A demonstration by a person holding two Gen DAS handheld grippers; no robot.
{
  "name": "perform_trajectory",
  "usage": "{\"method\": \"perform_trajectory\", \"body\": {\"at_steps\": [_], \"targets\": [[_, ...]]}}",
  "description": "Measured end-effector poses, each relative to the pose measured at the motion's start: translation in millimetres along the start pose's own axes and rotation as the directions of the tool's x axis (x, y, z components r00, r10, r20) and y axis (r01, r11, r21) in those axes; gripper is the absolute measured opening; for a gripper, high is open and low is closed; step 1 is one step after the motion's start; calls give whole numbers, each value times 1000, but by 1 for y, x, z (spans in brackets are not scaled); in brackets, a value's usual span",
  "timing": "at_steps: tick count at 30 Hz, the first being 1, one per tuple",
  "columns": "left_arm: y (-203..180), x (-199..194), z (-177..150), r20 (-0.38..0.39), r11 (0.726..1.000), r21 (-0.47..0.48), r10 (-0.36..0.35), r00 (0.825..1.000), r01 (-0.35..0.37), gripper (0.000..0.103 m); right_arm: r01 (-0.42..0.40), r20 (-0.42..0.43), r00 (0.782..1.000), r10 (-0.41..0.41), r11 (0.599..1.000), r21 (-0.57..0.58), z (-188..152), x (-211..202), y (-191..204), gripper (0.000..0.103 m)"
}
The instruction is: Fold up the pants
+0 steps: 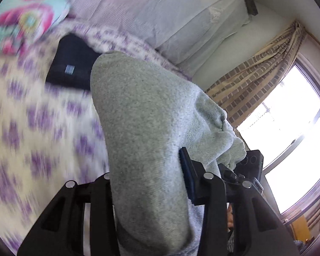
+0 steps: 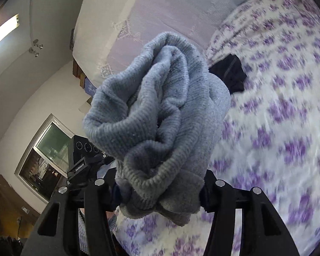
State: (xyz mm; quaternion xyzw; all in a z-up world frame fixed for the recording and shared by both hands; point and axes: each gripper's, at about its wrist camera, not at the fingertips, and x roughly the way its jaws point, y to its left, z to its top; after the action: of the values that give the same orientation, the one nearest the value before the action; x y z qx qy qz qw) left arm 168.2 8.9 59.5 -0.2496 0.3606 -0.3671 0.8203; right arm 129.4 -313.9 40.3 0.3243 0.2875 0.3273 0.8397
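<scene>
Grey sweatpants [image 1: 143, 128] fill the middle of the left wrist view, held up above the bed. My left gripper [image 1: 151, 183] is shut on the grey fabric, which hides its left finger. In the right wrist view the ribbed cuff end of the same pants [image 2: 157, 115] is bunched between the fingers. My right gripper [image 2: 160, 189] is shut on that bunch. The other gripper's body shows beside the cloth in each view [image 1: 251, 160] [image 2: 83, 149].
A bed with a white and purple flowered cover [image 1: 32, 138] [image 2: 277, 117] lies below. A dark folded garment [image 1: 70, 68] [image 2: 230, 72] lies on it. A colourful pillow [image 1: 25, 21] and a lilac pillow [image 1: 160, 10] are at the head. A window with a curtain [image 1: 266, 70] is to the right.
</scene>
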Motion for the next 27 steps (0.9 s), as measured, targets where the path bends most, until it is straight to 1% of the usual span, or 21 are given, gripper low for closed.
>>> {"method": "perform_trajectory", "body": {"at_steps": [2,3,7,8,10,13,15,18,21,23,24,25,26,27], "targets": [[-9,5,44,24,999,48,10,1000,-11,40,-12,23,1000,13,1000,-27,45,17,4,56],[-10,9,73,40,998,58,14,999,-16,40,-17,33,999,19,999,-44,67,25,5,56],[-6,31,156,72,996,77,38,997,-43,41,-31,58,998,35,997,-71,147,65,-2,56],[-2,38,175,80,996,79,46,996,-52,41,-33,63,997,38,997,-74,162,76,-6,56],[13,51,202,93,996,69,53,994,-60,41,-38,68,997,44,996,-86,188,100,-18,56],[46,76,237,101,995,56,72,992,-78,42,-44,65,997,49,996,-79,213,135,-44,56],[72,94,251,94,995,40,83,992,-87,42,-42,59,997,45,997,-60,226,163,-69,56],[121,123,259,79,995,-7,96,992,-96,42,-26,52,998,27,1000,-17,231,201,-102,56],[179,156,257,39,991,-83,113,993,-109,43,6,17,1000,-7,999,49,222,239,-145,56],[218,182,246,-23,979,-135,153,988,-155,45,63,-36,998,-59,990,122,208,264,-179,56],[241,198,237,-70,967,-165,186,980,-195,52,91,-57,995,-83,984,154,199,275,-198,56],[257,208,229,-88,959,-188,198,976,-211,62,91,-53,995,-83,983,158,193,279,-209,55],[266,212,224,-73,962,-200,176,982,-188,66,63,-31,998,-59,988,142,189,279,-213,55],[270,212,221,-53,966,-202,154,987,-161,68,70,-41,997,-65,988,135,189,279,-211,55]]}}
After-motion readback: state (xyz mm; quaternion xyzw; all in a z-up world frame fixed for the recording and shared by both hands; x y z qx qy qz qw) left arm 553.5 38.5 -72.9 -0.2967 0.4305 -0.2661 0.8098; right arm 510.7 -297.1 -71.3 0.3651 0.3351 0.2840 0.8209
